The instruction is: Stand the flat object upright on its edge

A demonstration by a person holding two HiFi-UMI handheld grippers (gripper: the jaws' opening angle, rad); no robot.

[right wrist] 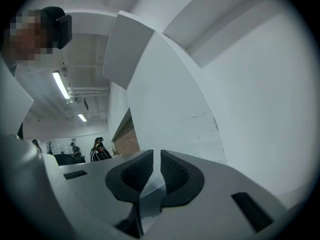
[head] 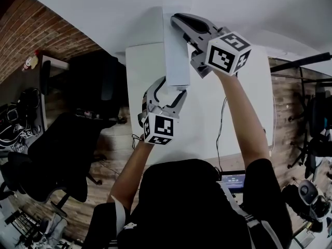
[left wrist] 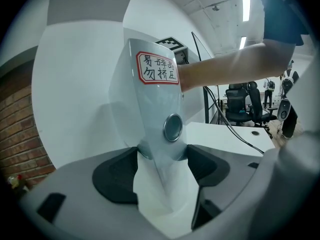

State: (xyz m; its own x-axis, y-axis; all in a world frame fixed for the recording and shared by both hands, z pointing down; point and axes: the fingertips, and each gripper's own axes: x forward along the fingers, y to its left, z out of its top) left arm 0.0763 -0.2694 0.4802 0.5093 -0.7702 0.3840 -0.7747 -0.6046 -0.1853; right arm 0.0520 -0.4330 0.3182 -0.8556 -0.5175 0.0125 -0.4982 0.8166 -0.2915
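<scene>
Two grippers hold the flat object (head: 176, 56) above the white table (head: 137, 71), the left gripper (head: 170, 88) clamping wide across its near end, the right gripper (head: 178, 19) pinching its thin far edge.

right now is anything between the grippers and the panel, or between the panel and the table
Nothing visible. The right hand-held gripper is shut on the panel's far edge. The left hand-held gripper holds its near end across the width. Only bare table shows beside the panel.
</scene>
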